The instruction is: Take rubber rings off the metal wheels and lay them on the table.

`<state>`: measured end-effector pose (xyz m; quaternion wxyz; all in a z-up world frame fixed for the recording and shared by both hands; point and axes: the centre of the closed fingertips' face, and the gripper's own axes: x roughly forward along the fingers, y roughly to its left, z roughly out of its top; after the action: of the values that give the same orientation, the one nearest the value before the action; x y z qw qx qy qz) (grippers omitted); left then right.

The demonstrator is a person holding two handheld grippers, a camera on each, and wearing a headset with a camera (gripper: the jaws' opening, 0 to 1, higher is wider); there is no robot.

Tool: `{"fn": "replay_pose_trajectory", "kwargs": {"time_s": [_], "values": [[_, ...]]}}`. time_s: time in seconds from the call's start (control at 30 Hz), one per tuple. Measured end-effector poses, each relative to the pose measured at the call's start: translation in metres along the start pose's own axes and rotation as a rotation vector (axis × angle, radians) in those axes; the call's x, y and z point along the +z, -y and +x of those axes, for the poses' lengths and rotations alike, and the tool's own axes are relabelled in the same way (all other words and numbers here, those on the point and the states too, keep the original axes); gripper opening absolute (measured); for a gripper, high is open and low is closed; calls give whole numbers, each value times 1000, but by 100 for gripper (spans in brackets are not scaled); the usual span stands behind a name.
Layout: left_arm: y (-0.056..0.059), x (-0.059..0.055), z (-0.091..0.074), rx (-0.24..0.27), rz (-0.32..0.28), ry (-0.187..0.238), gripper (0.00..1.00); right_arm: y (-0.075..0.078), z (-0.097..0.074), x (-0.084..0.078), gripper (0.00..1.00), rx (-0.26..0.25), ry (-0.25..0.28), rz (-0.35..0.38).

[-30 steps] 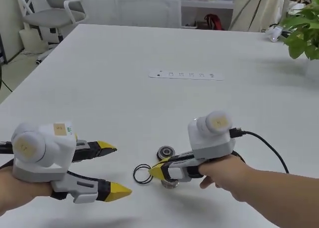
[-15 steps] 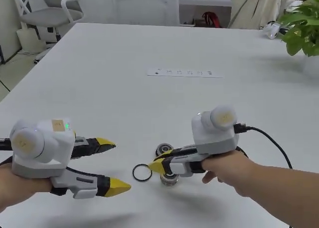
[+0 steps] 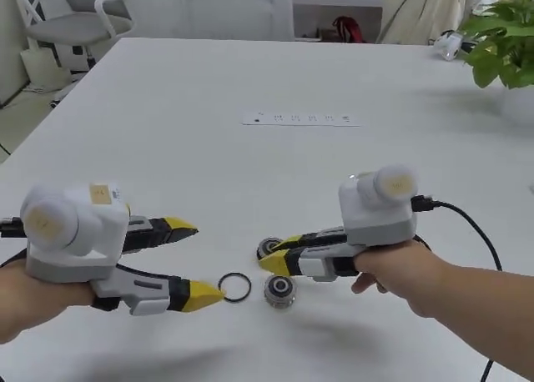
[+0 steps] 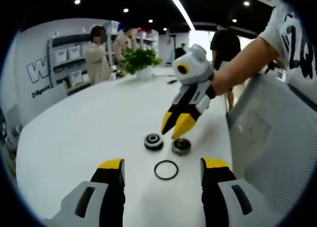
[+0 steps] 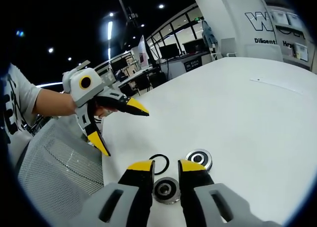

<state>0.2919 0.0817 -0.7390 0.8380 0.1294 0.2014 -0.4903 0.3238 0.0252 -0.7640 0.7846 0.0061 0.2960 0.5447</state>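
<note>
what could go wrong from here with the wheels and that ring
1. The near wheel lies loose just below the tips of the right gripper; an off-centre pinch may send it skidding.
2. The loose rubber ring lies beside that wheel, close to the left gripper, whose jaws stand wide open; either gripper might sweep it away.

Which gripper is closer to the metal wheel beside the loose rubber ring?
Right. The right gripper is poised just over the wheel; the left gripper lies farther away, on the rubber ring's far side.

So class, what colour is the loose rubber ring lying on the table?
Black. The rubber ring shows best in the left gripper view.
</note>
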Motion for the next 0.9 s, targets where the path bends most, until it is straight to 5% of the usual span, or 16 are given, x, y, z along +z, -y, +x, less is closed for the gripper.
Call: {"fn": "replay_pose_trajectory", "kwargs": {"time_s": [0.9], "values": [[-17,12,17,10,-15,17,59,34,-14,-4,21,-89,-1,-102]]}}
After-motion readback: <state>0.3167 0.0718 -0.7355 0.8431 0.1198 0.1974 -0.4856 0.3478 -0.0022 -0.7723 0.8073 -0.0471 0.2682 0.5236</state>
